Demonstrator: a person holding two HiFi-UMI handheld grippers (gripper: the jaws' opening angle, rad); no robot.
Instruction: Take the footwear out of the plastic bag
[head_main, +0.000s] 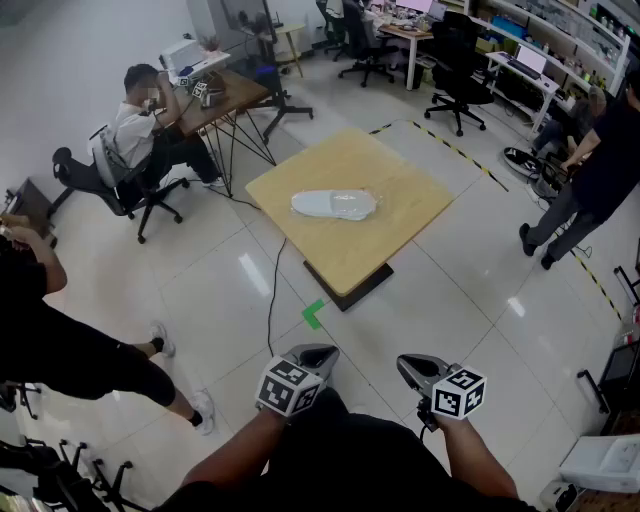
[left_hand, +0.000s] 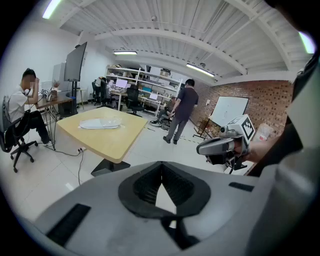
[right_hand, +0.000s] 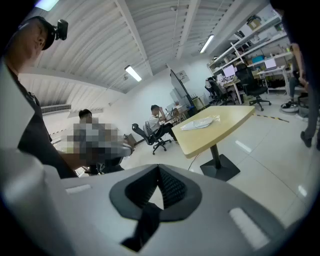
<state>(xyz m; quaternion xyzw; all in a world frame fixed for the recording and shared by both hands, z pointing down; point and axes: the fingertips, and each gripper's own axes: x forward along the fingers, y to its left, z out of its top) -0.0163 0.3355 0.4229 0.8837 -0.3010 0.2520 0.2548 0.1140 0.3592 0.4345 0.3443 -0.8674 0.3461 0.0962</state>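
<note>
A white shoe in a clear plastic bag (head_main: 334, 205) lies on the light wooden table (head_main: 400, 225), well ahead of me. The same bag (left_hand: 100, 123) shows small in the left gripper view, and the bag (right_hand: 200, 123) also shows far off in the right gripper view. My left gripper (head_main: 312, 353) and right gripper (head_main: 417, 367) are held low near my body, far short of the table. Both are shut with nothing between their jaws. The right gripper (left_hand: 216, 146) also appears in the left gripper view.
A person sits at a dark desk (head_main: 225, 98) at the back left. Another person (head_main: 590, 185) stands at the right. A person's legs (head_main: 100, 365) cross the floor at my left. A cable (head_main: 272, 290) and green tape (head_main: 314, 314) lie before the table base. Office chairs (head_main: 458, 70) stand behind.
</note>
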